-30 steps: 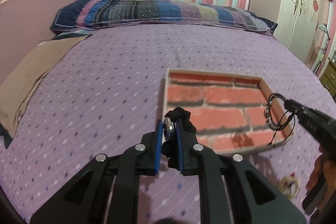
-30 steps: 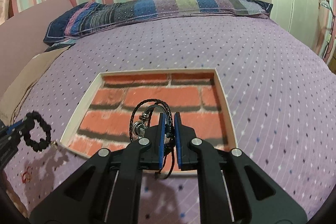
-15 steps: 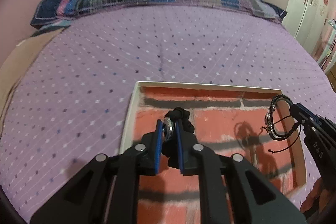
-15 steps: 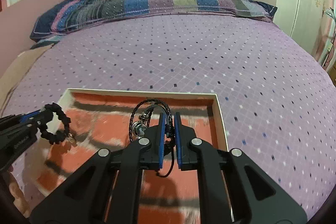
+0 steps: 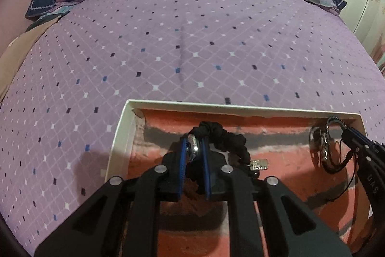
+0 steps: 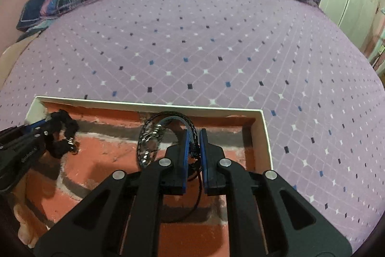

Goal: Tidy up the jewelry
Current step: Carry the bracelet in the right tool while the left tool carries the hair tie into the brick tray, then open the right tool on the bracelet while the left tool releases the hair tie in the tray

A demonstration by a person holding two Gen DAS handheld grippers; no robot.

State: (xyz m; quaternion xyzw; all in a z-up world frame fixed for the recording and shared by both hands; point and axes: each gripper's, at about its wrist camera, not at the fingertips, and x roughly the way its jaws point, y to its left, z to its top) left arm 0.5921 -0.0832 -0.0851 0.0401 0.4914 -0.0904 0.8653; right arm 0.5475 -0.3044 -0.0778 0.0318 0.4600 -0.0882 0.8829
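Left wrist view: the left gripper (image 5: 195,148) clamps its jaws on a black bracelet (image 5: 228,139), tag dangling, low over the tray (image 5: 120,134) — ready to set down, by my judgement. Nothing blocks the brick-print floor.

Right wrist view: the right gripper (image 6: 193,139) pinches a braided bracelet (image 6: 154,134) over the tray's right end. The left gripper sits well apart; the bed (image 6: 216,52) lies beyond.
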